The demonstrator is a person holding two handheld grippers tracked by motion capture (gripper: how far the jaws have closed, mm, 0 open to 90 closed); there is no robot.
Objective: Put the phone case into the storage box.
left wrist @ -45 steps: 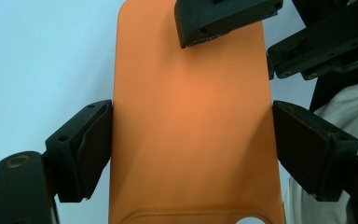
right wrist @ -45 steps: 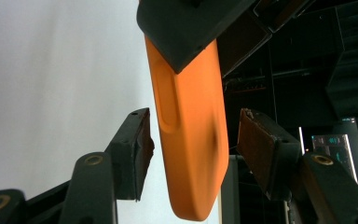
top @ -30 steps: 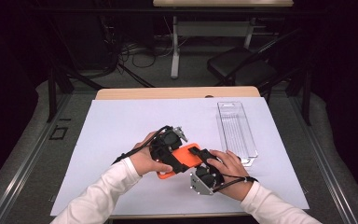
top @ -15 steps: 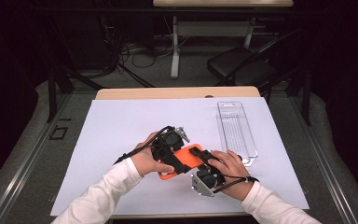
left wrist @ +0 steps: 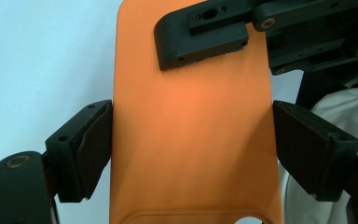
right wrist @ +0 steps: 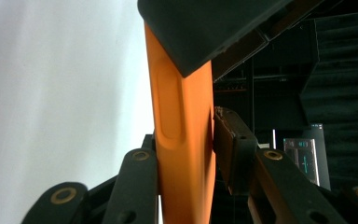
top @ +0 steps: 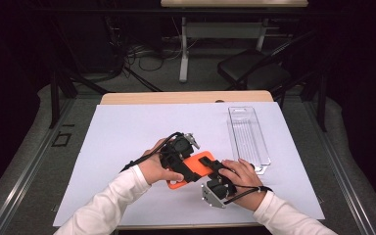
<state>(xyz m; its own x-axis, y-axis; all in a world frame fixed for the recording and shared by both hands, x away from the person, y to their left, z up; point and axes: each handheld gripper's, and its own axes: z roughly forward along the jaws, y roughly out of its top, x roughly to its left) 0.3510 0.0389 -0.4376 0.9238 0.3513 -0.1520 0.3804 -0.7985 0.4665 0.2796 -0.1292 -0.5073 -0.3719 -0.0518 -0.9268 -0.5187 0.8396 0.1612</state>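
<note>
Left gripper view looks down the left claw (left wrist: 191, 149), whose two black jaws stand on either side of the orange phone case (left wrist: 193, 140): the left-hand jaw touches the case's long edge, while the right-hand jaw sits at the other edge, and I cannot tell whether it presses or stands just off it. A jaw of the right claw lies on the case's flat face at the far end.

Right gripper view shows the right claw (right wrist: 186, 158) pinching the phone case (right wrist: 184, 140) across its thickness, one jaw against each face, the case seen edge-on with a long button bump on its side.

From the high view, both claws meet at the case (top: 196, 169) near the front middle of the worktop (top: 127, 132), which is covered by a white sheet. The left claw (top: 178, 159) comes in from the left, the hand wrapped around its body, the white-sleeved forearm angled up from the lower left. The right claw (top: 215, 171) comes in from the right, hand curled over it, knuckles up, forearm running in from the lower right. A clear plastic tray (top: 248, 137) lies near the right claw, towards the back right.
</note>
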